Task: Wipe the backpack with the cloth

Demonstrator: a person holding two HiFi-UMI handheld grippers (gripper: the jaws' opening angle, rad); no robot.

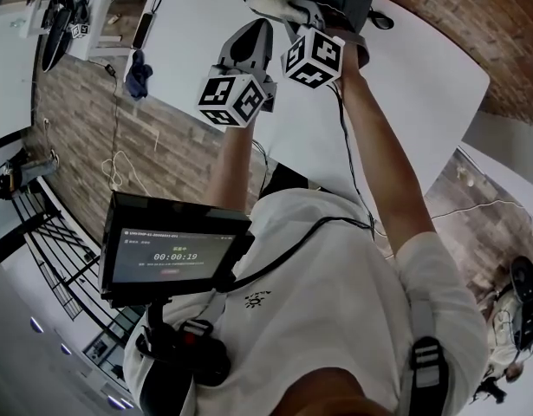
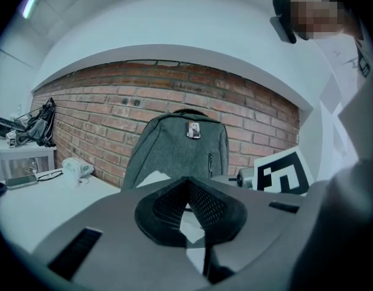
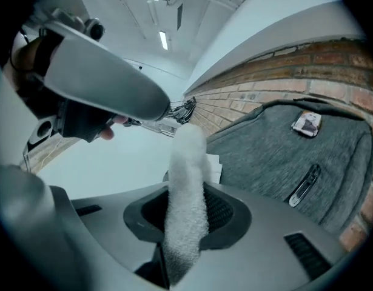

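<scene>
The soft, light white cloth [image 3: 189, 147], pinched by its fold in the right gripper [image 3: 186, 193], looks likely to drape and drag over the grey fabric backpack [image 3: 277, 156] standing against the far brick wall [image 2: 113, 114], while the left gripper [image 2: 186, 180] hovers with jaws together, empty.

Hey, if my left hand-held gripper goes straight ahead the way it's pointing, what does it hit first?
Likely the backpack, dead ahead of the left hand-held gripper; the way to it looks free, though depth is hard to judge.
</scene>
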